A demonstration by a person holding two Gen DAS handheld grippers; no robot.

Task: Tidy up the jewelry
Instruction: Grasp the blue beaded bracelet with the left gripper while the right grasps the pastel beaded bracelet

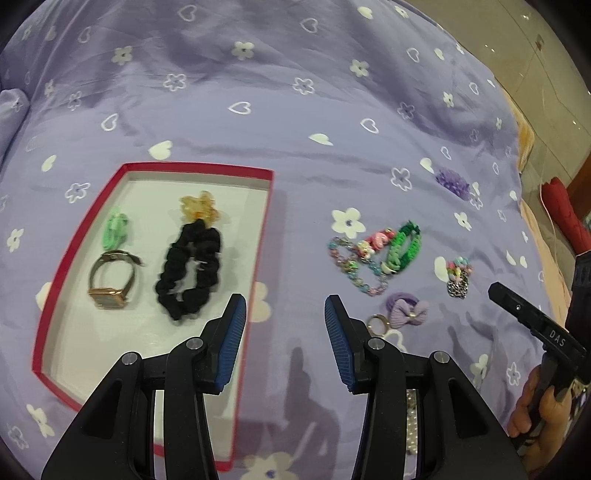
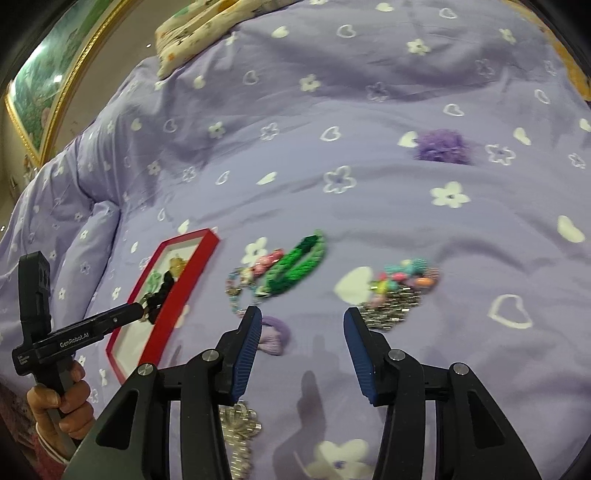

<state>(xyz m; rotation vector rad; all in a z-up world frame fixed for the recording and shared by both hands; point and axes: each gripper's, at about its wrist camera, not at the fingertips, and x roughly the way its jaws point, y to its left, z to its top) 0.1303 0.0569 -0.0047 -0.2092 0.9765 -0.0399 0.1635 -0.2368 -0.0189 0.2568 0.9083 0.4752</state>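
A red-rimmed tray [image 1: 266, 206] lies on the purple bedspread and holds a black scrunchie [image 1: 190, 267], a yellow flower clip [image 1: 199, 208], a green clip [image 1: 116, 227] and a gold watch [image 1: 110, 280]. My left gripper [image 1: 284, 317] is open and empty, over the tray's right rim. To its right lie a pastel chain bracelet [image 1: 354, 266], a green braided band [image 1: 402, 247], a purple bow tie [image 1: 408, 310], a ring [image 1: 377, 325], a beaded clip [image 1: 458, 277] and a purple scrunchie [image 1: 452, 182]. My right gripper [image 2: 303, 328] is open and empty, just short of the beaded clip [image 2: 402, 291] and green band [image 2: 295, 266].
A silver sparkly piece [image 2: 240, 432] lies under my right gripper's left finger. The tray [image 2: 173, 295] shows at the left of the right wrist view. A patterned pillow [image 2: 199, 29] lies at the far end of the bed. The bed's right edge drops off by a red object [image 1: 565, 214].
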